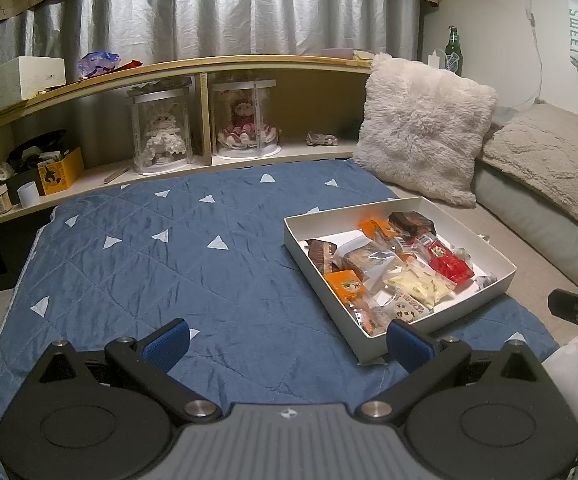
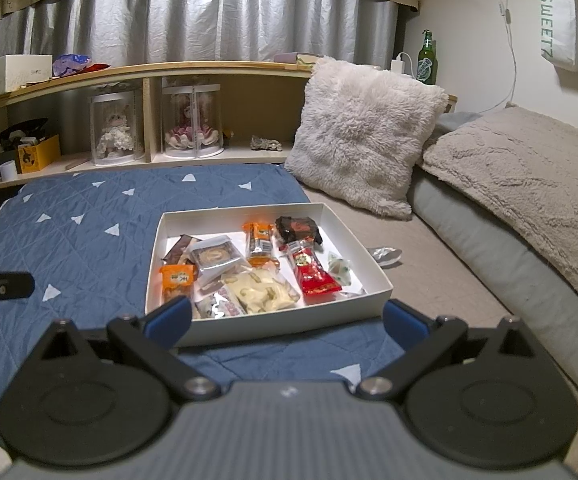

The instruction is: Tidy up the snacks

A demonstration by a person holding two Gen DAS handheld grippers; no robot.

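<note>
A white cardboard box (image 1: 493, 258) (image 2: 375, 268) holding several wrapped snacks rests on a blue quilted mat. Inside lie a red packet (image 1: 449, 262) (image 2: 315, 276), orange packets (image 1: 345, 284) (image 2: 177, 276), a pale yellow bag (image 1: 419, 284) (image 2: 265, 290) and a dark wrapper (image 1: 411, 222) (image 2: 297, 228). My left gripper (image 1: 289, 342) is open, low over the mat, its right finger at the box's near corner. My right gripper (image 2: 287, 320) is open just in front of the box's near wall. Nothing is held by either. A loose clear wrapper (image 2: 387, 255) lies on the floor right of the box.
The blue mat (image 1: 169, 264) (image 2: 73, 236) stretches left of the box. A fluffy pillow (image 1: 425, 136) (image 2: 365, 132) leans behind it, and a grey cushion with a blanket (image 2: 529, 184) runs along the right. A low wooden shelf (image 1: 161, 76) with boxed dolls lines the back.
</note>
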